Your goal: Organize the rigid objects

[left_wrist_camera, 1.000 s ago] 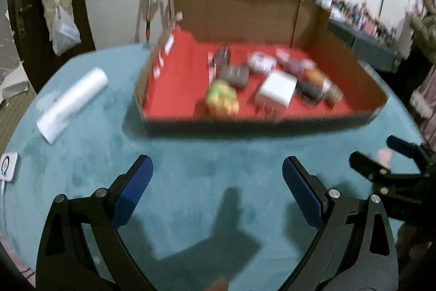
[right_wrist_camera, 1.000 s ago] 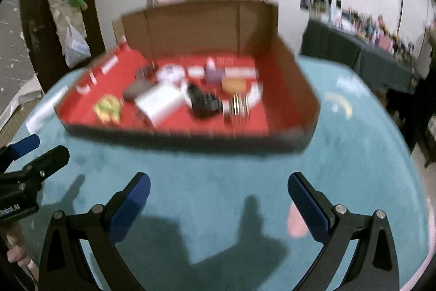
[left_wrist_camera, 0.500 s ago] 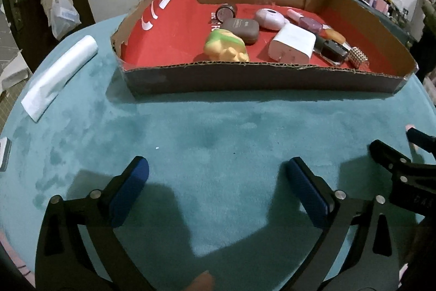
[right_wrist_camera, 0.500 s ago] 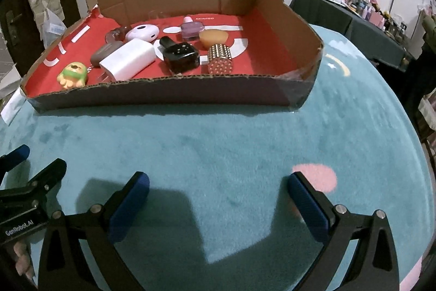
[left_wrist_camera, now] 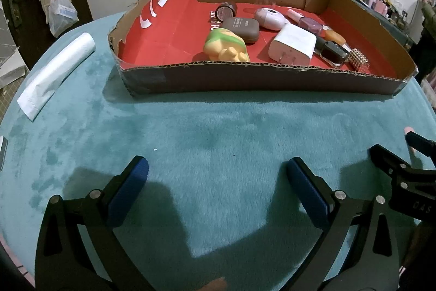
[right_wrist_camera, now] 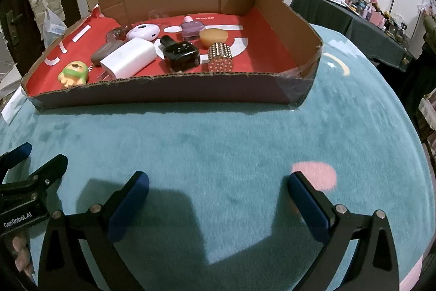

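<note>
Both grippers hang over the near part of the teal table cover (left_wrist_camera: 218, 132), pointing down at an angle. The left gripper (left_wrist_camera: 216, 173) has its blue pads spread wide with nothing between them, just bare cloth. Same deal with the right gripper (right_wrist_camera: 216, 182): pads wide apart, empty, with a pink spot (right_wrist_camera: 313, 177) on the cloth just past its right finger.

All the stuff to sort sits in the cardboard tray (left_wrist_camera: 245, 81) with the red lining, toward the far side of the table. Near the tray's front wall there's a yellow-green toy figure (left_wrist_camera: 227, 45), a white charger plug (left_wrist_camera: 294, 45), a black bottle (left_wrist_camera: 332, 51) and a studded metal roller (right_wrist_camera: 220, 57) toward the right. Behind those: a brown case (left_wrist_camera: 241, 27), a small round jar (left_wrist_camera: 224, 10), a pale pink oval case (left_wrist_camera: 269, 18), a purple bottle (right_wrist_camera: 192, 27) and an orange lump (right_wrist_camera: 214, 36). The left half of the tray floor is bare red.

A rolled white bag (left_wrist_camera: 54, 75) lies on the cloth by the table's left edge, well apart from the tray.
</note>
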